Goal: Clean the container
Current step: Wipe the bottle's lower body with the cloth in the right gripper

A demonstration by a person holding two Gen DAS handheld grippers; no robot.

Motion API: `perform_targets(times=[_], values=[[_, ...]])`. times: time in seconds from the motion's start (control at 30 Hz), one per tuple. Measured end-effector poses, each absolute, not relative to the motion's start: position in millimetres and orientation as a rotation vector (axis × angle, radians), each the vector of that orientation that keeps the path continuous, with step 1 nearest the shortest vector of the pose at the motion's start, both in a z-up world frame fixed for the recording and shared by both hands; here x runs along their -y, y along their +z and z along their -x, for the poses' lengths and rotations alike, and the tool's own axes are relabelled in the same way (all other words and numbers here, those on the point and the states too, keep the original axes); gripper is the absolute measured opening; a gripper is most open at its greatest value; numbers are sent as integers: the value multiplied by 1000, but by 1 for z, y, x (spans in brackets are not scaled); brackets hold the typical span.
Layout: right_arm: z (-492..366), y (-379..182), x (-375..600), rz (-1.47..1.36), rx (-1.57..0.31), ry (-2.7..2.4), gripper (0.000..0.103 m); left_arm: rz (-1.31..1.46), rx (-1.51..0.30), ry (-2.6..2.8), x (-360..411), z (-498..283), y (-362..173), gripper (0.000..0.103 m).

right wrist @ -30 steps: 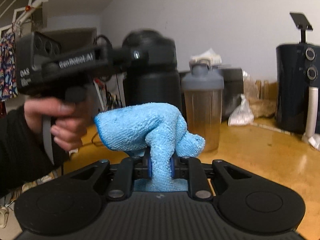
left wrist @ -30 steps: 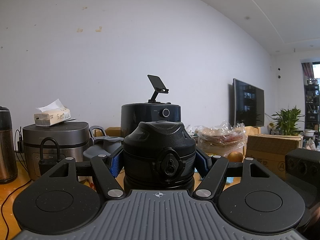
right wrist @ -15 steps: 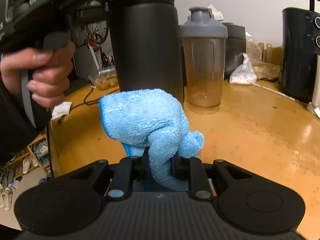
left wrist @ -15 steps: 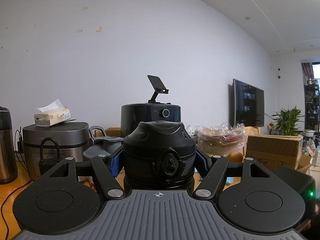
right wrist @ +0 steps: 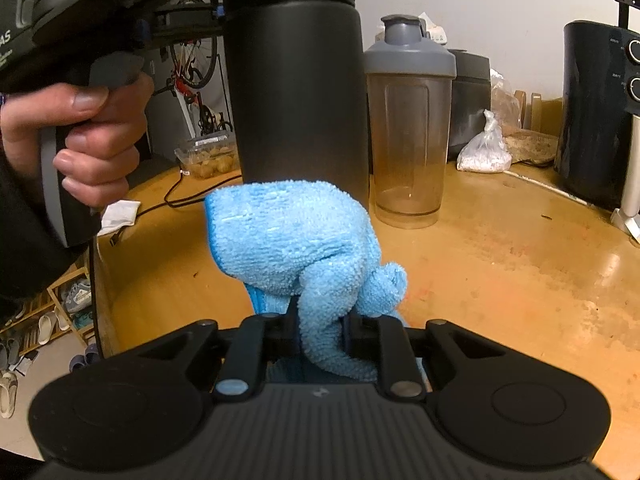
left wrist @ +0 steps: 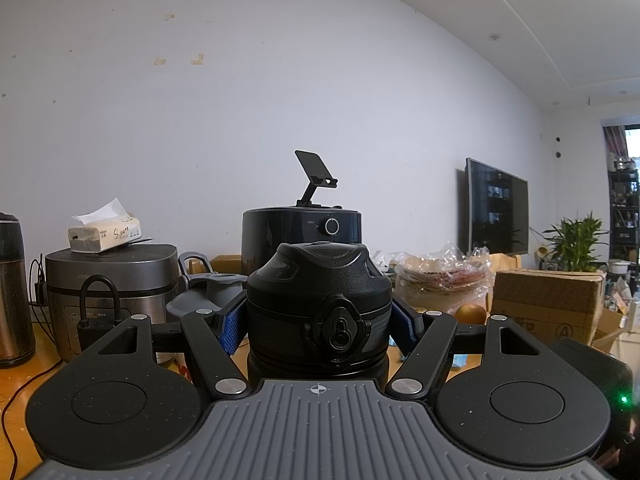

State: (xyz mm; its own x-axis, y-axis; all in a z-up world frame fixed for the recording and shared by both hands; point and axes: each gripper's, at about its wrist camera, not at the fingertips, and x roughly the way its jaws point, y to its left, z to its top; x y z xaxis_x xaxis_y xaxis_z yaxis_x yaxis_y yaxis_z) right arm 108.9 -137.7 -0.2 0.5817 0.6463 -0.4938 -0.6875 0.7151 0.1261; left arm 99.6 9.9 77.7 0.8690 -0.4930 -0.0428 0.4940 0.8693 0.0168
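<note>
Lowered, right gripper (right wrist: 322, 326) pinches fluffy blue cloth (right wrist: 296, 240) against matte bottle (right wrist: 298, 92) clamped by left gripper (left wrist: 318, 320).

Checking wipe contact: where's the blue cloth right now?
In the right wrist view, the blue cloth sits centre frame, pinched in the right gripper, against the lower body of the black bottle.

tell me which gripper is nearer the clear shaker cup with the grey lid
Right. The right gripper, shut on the blue microfibre cloth, sits just before the shaker cup; the left gripper holds the black bottle beside it, higher up.
</note>
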Motion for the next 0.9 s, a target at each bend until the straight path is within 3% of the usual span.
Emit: perform_targets(times=[0.37,0.9], values=[[-103,12,150,15,-425,786,12,-30,-37,-516,-9,-99,77,68],[-86,36,170,-144,-106,770,12,-36,-44,-514,-9,-99,74,68]])
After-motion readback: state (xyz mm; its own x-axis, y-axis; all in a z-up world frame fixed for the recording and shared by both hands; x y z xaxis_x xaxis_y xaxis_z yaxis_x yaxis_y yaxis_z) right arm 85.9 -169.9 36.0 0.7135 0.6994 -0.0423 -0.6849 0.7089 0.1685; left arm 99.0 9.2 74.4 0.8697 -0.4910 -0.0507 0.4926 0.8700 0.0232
